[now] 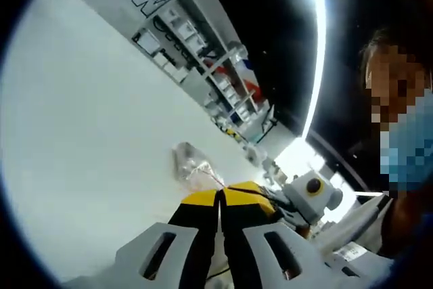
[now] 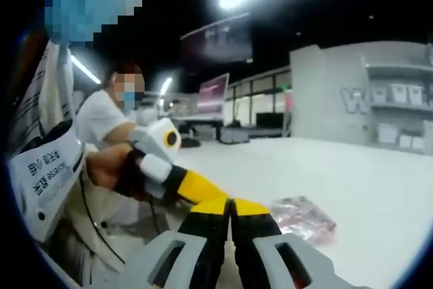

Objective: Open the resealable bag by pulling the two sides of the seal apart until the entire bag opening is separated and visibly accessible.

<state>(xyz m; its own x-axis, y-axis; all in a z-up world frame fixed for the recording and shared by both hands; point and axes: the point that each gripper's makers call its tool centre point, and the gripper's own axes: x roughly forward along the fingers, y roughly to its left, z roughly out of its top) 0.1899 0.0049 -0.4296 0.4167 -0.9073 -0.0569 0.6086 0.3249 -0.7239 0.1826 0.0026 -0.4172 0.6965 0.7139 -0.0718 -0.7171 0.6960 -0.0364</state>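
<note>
In the left gripper view the left gripper [image 1: 220,201] has its yellow-tipped jaws pressed together with only a thin seam between them. Whether they pinch an edge of the bag [image 1: 191,166] I cannot tell. The bag, clear and crinkled, lies on the white table [image 1: 88,133] just beyond the tips. The right gripper [image 1: 267,202] comes in from the right, its yellow tip meeting the left one near the bag.

In the right gripper view the right gripper [image 2: 230,209] also has its jaws closed tight, and again a pinch on the bag cannot be confirmed. The bag [image 2: 302,216] rests on the table [image 2: 352,174] just right of the tips, with pinkish contents showing through the film. The left gripper [image 2: 203,191] reaches in from the left, held by a hand [image 2: 111,170], and its tip touches the right one.

Far across the table stand shelves [image 1: 203,55] of small boxes (the wall beside them bears a large letter W). A second person in a white shirt [image 2: 101,116] sits at the left.
</note>
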